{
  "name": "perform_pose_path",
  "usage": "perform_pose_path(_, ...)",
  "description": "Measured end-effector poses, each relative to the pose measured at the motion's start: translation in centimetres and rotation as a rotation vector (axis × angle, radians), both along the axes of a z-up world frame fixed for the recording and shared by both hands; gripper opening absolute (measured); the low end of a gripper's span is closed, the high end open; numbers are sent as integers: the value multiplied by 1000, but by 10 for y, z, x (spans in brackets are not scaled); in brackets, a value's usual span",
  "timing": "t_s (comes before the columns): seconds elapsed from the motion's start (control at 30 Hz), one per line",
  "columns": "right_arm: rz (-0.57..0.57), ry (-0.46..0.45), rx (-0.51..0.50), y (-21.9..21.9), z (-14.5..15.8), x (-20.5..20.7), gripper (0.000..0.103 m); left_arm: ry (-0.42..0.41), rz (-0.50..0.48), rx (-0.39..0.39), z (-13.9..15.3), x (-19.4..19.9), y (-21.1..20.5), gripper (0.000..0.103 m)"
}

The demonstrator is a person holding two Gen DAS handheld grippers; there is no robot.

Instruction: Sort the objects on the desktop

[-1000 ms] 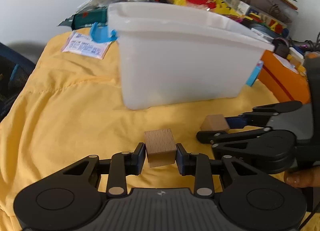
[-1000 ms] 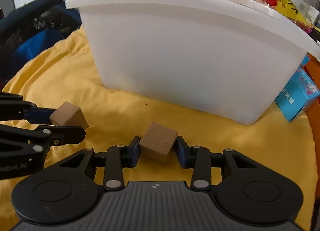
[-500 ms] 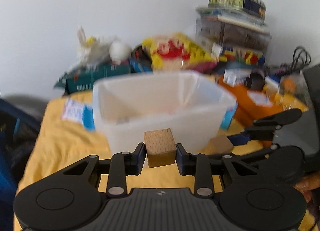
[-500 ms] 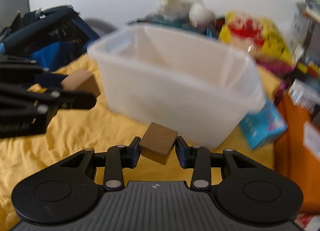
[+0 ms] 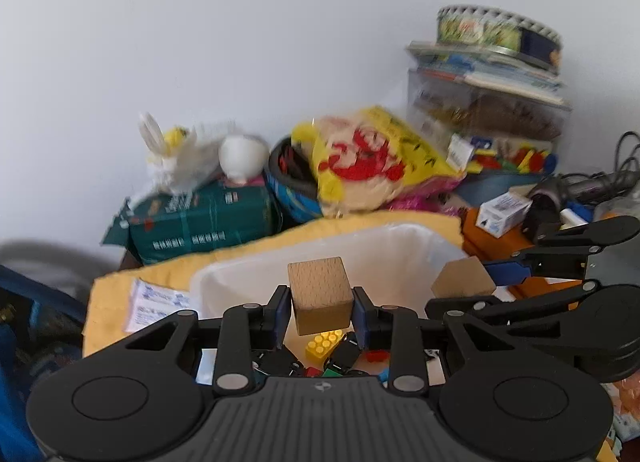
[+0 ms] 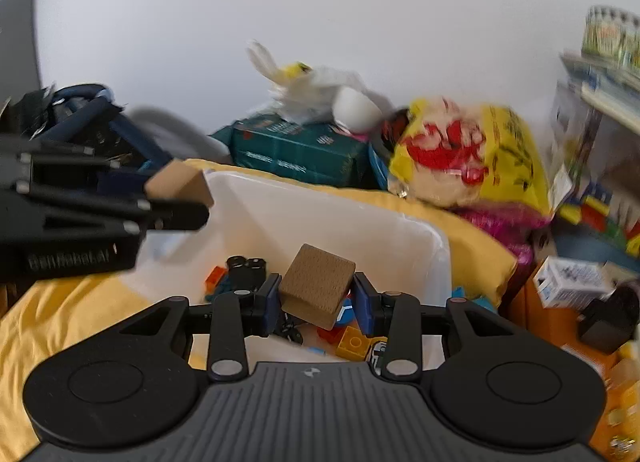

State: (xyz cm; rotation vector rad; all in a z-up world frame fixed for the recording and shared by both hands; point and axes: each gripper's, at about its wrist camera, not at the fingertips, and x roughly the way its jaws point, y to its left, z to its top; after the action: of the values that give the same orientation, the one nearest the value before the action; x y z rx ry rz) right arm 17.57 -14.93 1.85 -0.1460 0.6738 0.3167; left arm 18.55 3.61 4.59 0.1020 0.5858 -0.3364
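Much of the white translucent plastic bin [image 5: 404, 250] is hidden behind the gripper bodies, and the clutter beyond it, a yellow-and-red crinkled bag [image 5: 368, 165] and a dark green carton [image 5: 200, 221], is smeared by blur. The left gripper [image 5: 320, 312] has its jaws pinching a pale wooden cube [image 5: 320, 294] squarely, held over the bin's near rim with small coloured toy bricks [image 5: 324, 344] just below the jaws. The right gripper [image 6: 316, 302] has its jaws clamped on a second, tilted wooden cube [image 6: 316, 286], also above the bin's interior. Both grippers point forward, side by side, over the yellow cloth [image 6: 80, 310].
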Motion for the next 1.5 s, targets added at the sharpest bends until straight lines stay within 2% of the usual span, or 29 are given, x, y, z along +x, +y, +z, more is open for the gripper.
perform_pose_path(0.17, -19, 57, 5, -5, -19, 20, 41, 133, 7, 12, -31, 33, -11, 36)
perform_pose_path(0.3, -30, 105, 14, -7, -30, 27, 43, 172, 20, 13, -43, 36, -11, 38)
perform_pose_path(0.43, -40, 97, -4, -10, -26, 27, 45, 131, 38, 58, -32, 30, -12, 58)
perform_pose_path(0.53, -39, 106, -27, -12, -23, 28, 56, 90, 72, 81, -22, 28, -11, 73)
perform_pose_path(0.6, -34, 109, -38, -13, -21, 27, 69, 52, 99, 116, -17, 24, -12, 74)
perform_pose_path(0.73, -28, 102, -70, -14, -16, 24, 82, -69, 149, 238, -8, 13, -19, 75)
perform_pose_path(0.87, -22, 100, -134, -15, -9, 22, 94, -122, 207, 335, 2, 3, -28, 85)
perform_pose_path(0.93, -14, 109, -161, -15, -6, 23, 96, -81, 178, 341, 5, 4, -30, 85)
perform_pose_path(1.0, -2, 140, -192, -14, -5, 24, 102, -6, 136, 300, 9, 8, -30, 85)
perform_pose_path(1.1, 43, 206, -252, -12, -7, 28, 103, 72, 124, 267, 11, 13, -29, 85)
perform_pose_path(1.37, 7, 217, -255, -18, -4, 26, 103, 99, 110, 341, 12, 9, -37, 85)
perform_pose_path(1.5, 8, 226, -235, -19, 0, 27, 103, 147, 104, 326, 12, 13, -36, 85)
